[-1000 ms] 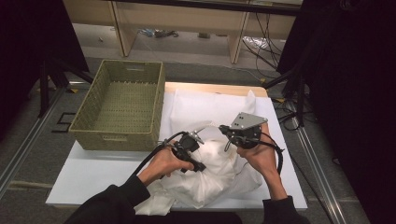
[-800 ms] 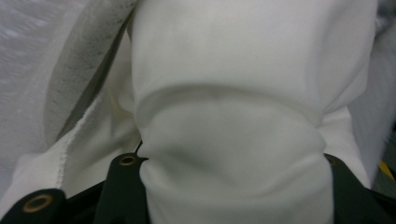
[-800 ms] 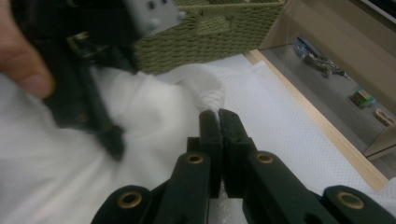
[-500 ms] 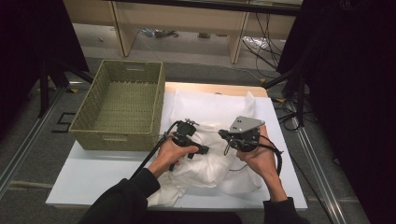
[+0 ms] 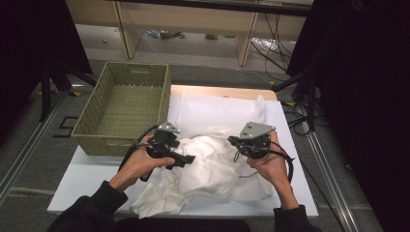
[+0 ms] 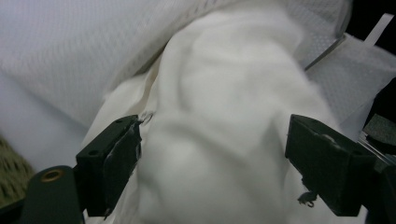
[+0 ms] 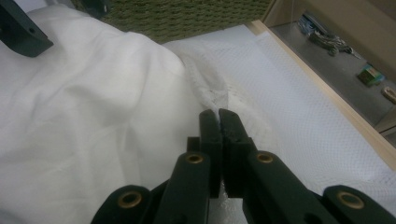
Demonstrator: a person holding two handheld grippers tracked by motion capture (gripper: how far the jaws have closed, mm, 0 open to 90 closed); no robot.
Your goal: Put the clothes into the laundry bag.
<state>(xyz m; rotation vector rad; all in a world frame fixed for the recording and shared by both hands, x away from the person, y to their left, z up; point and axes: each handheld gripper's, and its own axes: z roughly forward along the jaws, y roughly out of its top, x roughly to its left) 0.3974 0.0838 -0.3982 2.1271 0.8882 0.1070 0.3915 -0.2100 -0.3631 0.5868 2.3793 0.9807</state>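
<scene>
Nearest to us, our left gripper (image 5: 189, 159) sits at the near-left side of the white garment (image 5: 208, 164), which lies bunched in the middle of the white table (image 5: 72, 183), spilling toward the near edge. Its jaws have just been opening, and in the left gripper view they stand wide with a soft mound of the cloth (image 6: 219, 140) between them, the pads not pressing on it. We judge this as a release so that we can take a fresh hold somewhere better on the fabric.

Across the heap, our right gripper (image 5: 231, 140) has its jaws closed together, and in the right gripper view they pinch a thin ridge of the textured mesh fabric (image 7: 219, 100) at their tips. We keep that pinch, it seems, to anchor this edge while the other hand repositions; without it the pile would likely slide.

Beyond the garment, a flatter layer of the mesh fabric (image 5: 217, 108) is spread toward the far side of the table. To the far left stands the woven basket (image 5: 92, 140), just beside the cloth and holding nothing we can see; we take it to be where the garment ends up once it is gathered.
</scene>
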